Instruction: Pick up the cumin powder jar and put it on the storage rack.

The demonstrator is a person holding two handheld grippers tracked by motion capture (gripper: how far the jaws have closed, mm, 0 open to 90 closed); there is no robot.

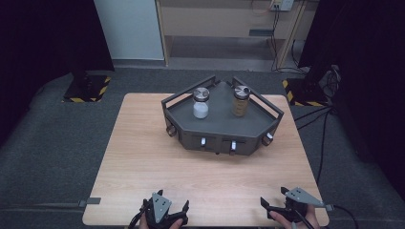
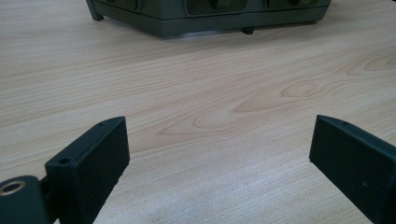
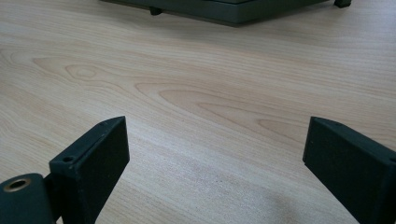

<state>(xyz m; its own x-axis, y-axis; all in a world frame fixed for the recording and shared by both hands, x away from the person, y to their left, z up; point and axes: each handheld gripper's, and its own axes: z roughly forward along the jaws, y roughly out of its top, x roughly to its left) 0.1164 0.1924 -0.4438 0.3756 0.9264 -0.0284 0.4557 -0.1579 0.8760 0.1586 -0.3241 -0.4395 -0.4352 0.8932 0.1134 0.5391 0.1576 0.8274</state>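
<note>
— Dark curtains hang round a pale wooden table (image 1: 143, 162); what stands on it?

— A grey rack (image 1: 267, 110) with railed sides sits toward the far middle of the table. On it stand two jars, upright and apart: the white jar (image 1: 201, 105) at the left, the brown jar (image 1: 240, 103) at the right, each with a metal lid.

— Why set like that?

— My guess is the rails keep the jars from sliding off, and the gap between them leaves room for jaws to come round either one. The rack's open corner faces the person, so both are reachable from the near side.

— And the tools?

— Both rest at the near edge, well apart from the rack. The left gripper (image 1: 165, 210) sits low by the left hand, its jaws spread wide with only bare wood between them. The right gripper (image 1: 281, 206) is the same: jaws apart, nothing held, aimed across the table at the rack's front.

— So nothing is taken yet?

— No. It looks like a ready pose before a reach.
</note>
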